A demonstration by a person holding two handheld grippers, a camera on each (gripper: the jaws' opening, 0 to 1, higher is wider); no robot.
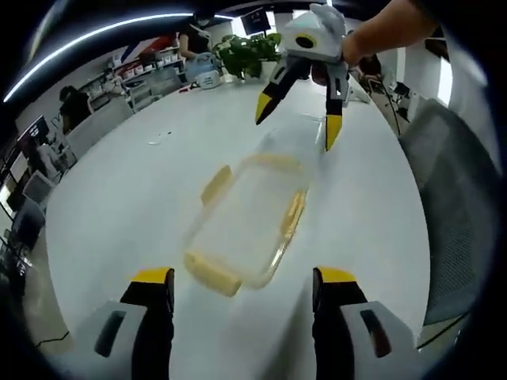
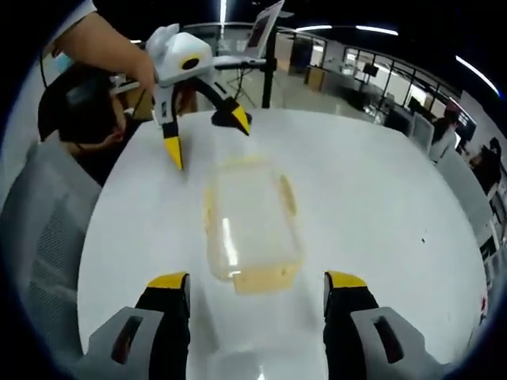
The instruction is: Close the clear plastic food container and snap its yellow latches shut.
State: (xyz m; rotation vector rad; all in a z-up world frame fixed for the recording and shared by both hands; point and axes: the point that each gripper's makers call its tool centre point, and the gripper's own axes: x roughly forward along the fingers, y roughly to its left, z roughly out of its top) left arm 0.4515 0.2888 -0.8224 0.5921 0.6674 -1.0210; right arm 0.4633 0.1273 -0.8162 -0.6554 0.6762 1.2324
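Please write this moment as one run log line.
container: on table, latches look unsnapped | left gripper: open, above far end | right gripper: open, above other end | contact: none

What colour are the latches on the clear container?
Yellow latches, clearest in the left gripper view.

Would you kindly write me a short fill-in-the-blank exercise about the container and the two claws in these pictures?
1. The clear container rests on a white ____.
2. Its latches are coloured ____.
3. Both the left claw and the right claw have their jaws ____.
4. Neither claw is ____ the container.

Missing words: table; yellow; open; touching
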